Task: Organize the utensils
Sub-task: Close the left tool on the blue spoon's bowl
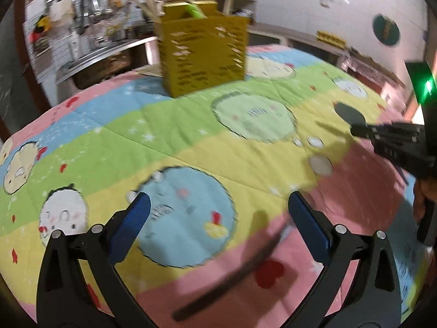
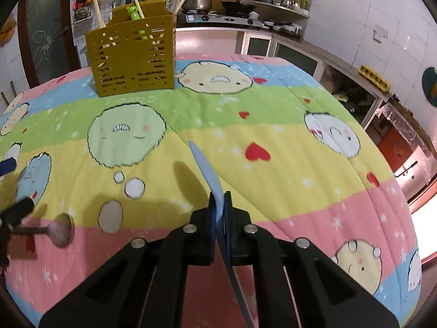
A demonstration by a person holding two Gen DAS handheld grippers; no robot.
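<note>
Right gripper (image 2: 218,199) clamped on blue spoon (image 2: 206,169); left gripper (image 1: 218,218) jaws wide, empty. Cartoon-print quilt (image 2: 273,136) beneath; yellow utensil basket (image 2: 132,57) upright; kitchen shelves (image 2: 275,2) behind.

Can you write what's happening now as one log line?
right gripper: shut on blue utensil | left gripper: open above brown spoon | yellow holder: upright, chopsticks inside

Black left gripper (image 1: 218,224) frame, silver screws, blue-padded jaws.
</note>
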